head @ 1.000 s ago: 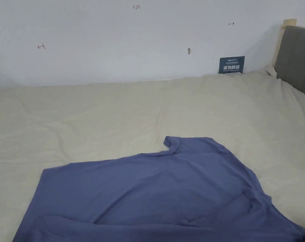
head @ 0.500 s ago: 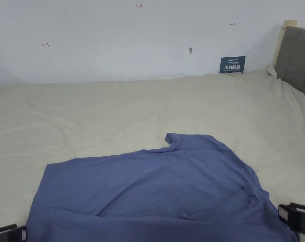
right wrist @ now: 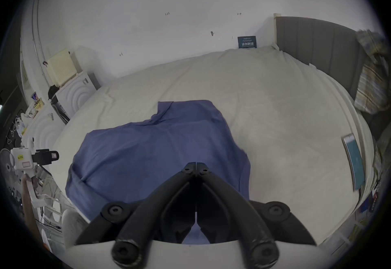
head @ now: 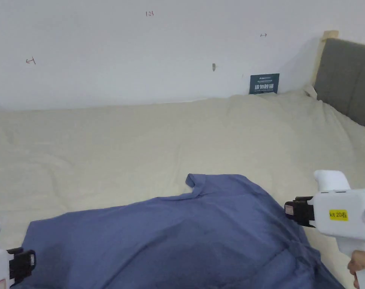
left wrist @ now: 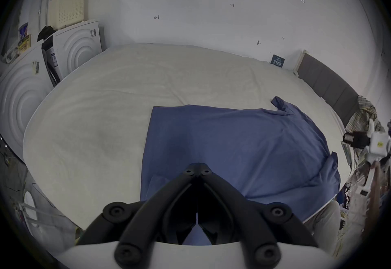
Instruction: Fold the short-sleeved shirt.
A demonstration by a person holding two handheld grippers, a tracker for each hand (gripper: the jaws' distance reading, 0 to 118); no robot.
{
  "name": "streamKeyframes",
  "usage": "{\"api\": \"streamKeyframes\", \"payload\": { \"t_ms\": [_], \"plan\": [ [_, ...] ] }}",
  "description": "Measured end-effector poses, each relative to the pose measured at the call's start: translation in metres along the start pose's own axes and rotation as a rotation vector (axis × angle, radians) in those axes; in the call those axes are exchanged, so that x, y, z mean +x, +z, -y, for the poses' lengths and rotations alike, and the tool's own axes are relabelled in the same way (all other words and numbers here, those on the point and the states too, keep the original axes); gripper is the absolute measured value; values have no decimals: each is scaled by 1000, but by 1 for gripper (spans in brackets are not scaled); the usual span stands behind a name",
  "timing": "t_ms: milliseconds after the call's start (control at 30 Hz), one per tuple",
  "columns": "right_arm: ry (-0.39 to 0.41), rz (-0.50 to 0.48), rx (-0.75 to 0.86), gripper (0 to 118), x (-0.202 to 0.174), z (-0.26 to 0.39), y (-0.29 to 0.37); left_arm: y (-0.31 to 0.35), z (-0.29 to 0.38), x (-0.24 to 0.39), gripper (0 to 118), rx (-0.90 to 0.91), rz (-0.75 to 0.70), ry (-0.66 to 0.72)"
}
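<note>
Left tool (left wrist: pixel 197 176) has its jaws closed tip to tip, empty, held above the shirt's (head: pixel 170 233) near left edge. Right tool (right wrist: pixel 196 168) is likewise closed on nothing, above the shirt's near right portion; a hand (head: pixel 360 265) grips its handle. The shirt lies spread on the bed (head: pixel 140 150), near the front edge, one sleeve pointing toward the wall. No fold is visible; judged so, the task stands at its start, with all folds left. The shirt is blue, thin, soft cloth, mostly flat with shallow creases and a bunched right side. The bed cover is cream, matte, lightly rumpled.
</note>
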State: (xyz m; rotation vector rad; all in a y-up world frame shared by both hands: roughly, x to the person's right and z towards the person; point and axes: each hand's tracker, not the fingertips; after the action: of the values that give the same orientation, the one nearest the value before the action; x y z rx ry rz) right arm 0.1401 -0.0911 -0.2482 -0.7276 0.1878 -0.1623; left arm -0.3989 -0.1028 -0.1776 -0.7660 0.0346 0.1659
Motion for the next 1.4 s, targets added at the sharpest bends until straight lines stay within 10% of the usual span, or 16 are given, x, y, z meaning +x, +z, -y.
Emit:
{"api": "streamKeyframes", "payload": {
  "t_ms": [133,167,233,267,600,767,800,833,967,1000,1100,1400],
  "plan": [
    [-1,-22,-78,0,11,-42,-53,-18,-13,0,0,-15,-11,1],
    [3,-19,-119,13,13,-52,-68,-22,-14,1,0,-14,-16,1],
    [-8,17,-142,85,16,-68,-96,-29,-18,-1,0,-26,-21,1],
    [6,7,-178,94,19,-76,-113,-32,-18,-1,0,-31,-24,1],
    [7,156,-367,93,35,-102,-220,-52,-21,-20,0,-93,-75,17],
    [55,175,-387,60,28,-96,-226,-60,-20,-27,0,-114,-100,18],
    [65,174,-385,45,26,-97,-223,-61,-20,-29,0,-118,-102,21],
    [88,172,-376,0,21,-100,-220,-61,-20,-30,0,-122,-106,31],
    [124,181,-376,1,14,-103,-221,-69,-29,-40,0,-118,-104,58],
    [115,174,-377,1,15,-104,-219,-71,-33,-43,9,-121,-105,67],
    [10,90,-334,1,20,-108,-206,-87,-51,-56,87,-180,-132,142],
    [73,104,-326,1,3,-109,-185,-162,-110,-70,92,-239,-160,85]
  ]
}}
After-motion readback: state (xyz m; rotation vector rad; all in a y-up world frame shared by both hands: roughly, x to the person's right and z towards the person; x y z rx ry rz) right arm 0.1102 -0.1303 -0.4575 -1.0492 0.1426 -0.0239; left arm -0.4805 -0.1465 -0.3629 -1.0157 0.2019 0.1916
